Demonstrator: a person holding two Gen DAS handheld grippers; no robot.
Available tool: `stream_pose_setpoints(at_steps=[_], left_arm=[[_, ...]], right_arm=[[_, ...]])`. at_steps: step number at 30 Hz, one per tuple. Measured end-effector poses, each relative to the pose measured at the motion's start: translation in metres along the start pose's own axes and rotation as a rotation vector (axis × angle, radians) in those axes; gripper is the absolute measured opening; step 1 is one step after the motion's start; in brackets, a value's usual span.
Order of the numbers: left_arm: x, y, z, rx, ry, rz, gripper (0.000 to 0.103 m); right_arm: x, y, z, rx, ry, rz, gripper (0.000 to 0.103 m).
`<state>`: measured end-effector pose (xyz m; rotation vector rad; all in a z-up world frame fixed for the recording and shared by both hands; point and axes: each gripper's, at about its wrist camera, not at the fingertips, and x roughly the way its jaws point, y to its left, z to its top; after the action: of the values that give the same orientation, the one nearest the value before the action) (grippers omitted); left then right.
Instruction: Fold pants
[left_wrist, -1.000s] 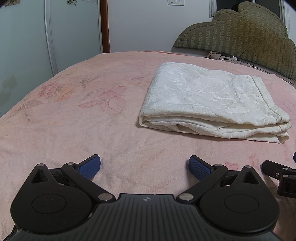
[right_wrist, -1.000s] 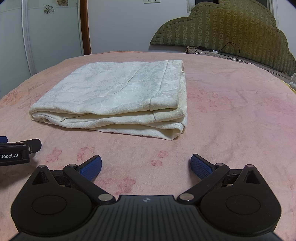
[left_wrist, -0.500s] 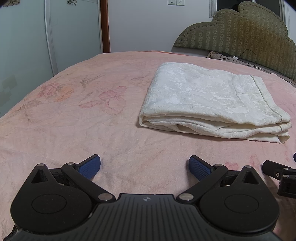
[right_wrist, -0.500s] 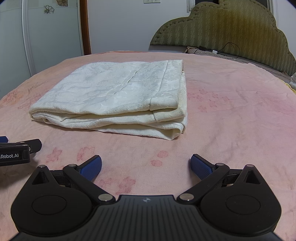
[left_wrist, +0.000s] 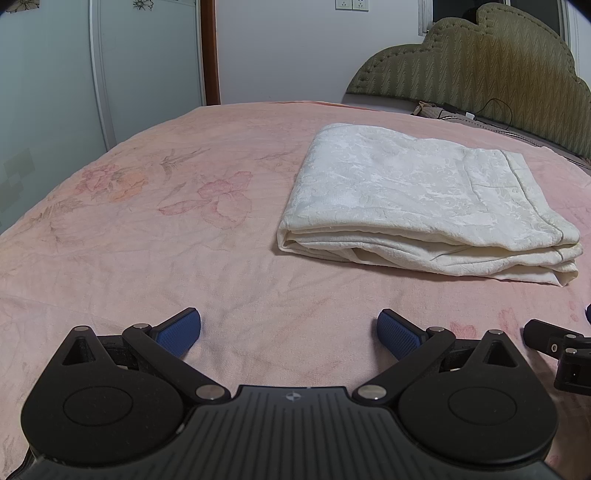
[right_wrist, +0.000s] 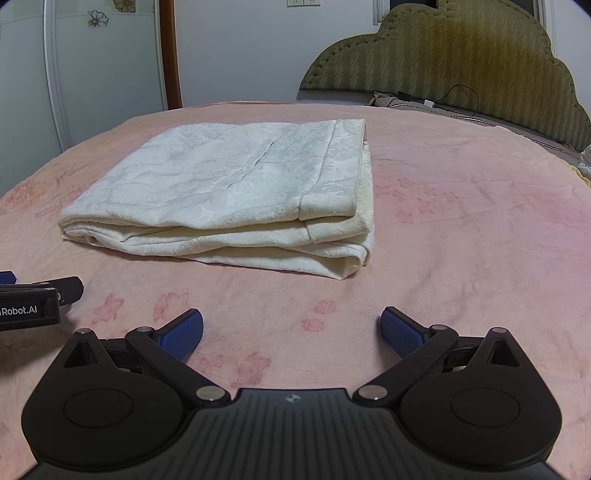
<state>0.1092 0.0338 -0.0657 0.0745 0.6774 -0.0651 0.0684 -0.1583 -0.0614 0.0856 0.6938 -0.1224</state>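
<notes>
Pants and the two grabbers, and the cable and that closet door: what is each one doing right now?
pants: folded into a flat stack, lying on the bed, nothing touching them.
left gripper: open, holding nothing, short of the pants.
right gripper: open, holding nothing, short of the pants.
bedsheet: spread out, lightly wrinkled.
cable: lying loose by the headboard.
wardrobe door: closed.
</notes>
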Motion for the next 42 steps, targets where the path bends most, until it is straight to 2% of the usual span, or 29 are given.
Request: stream_pose_setpoints(at_steps=[42], left_arm=[[-0.0013,0.0017,-0.0002,-0.006,-0.003,0.0,0.103]], right_arm=[[-0.0048,-0.0039,-0.0011,-0.009,-0.002,0.019,0.103]])
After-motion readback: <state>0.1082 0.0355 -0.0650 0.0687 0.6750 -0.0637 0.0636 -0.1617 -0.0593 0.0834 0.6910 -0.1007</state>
